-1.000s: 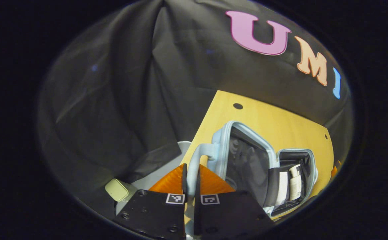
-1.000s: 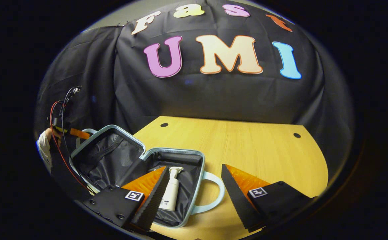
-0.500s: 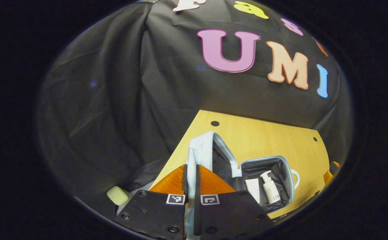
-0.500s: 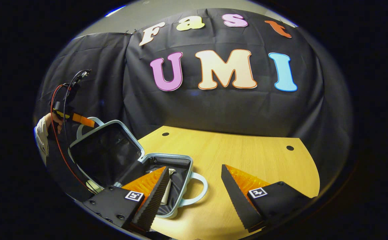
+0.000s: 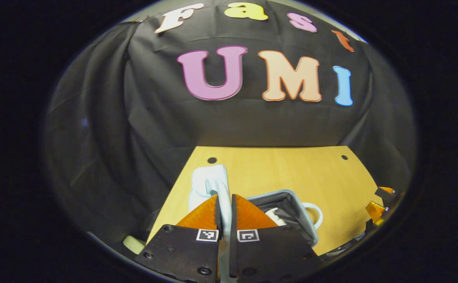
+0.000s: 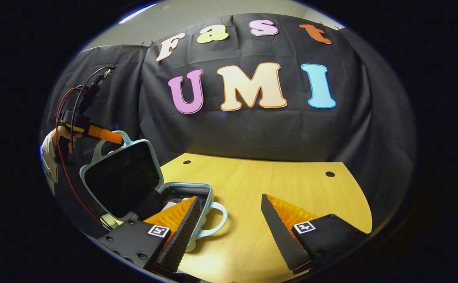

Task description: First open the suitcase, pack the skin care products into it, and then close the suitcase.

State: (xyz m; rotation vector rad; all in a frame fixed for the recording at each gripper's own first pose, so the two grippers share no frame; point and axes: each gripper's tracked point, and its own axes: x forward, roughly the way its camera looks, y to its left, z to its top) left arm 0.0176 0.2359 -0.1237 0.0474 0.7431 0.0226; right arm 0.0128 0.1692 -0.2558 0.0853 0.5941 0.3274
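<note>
Above the table (image 6: 276, 188) — suitcase lid (image 6: 120, 181) now swung upright.

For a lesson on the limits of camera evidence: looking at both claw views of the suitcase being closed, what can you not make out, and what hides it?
- Skin care products: left gripper view, mostly hidden by the left claw and the suitcase wall; their number is unclear.
- Suitcase interior: right gripper view, blocked by the raised lid and a finger of the right claw.
- Small pale object: left gripper view, cut off at the edge, unidentifiable.

Suitcase lid (image 6: 120, 179) higher (nearly upright)
</note>
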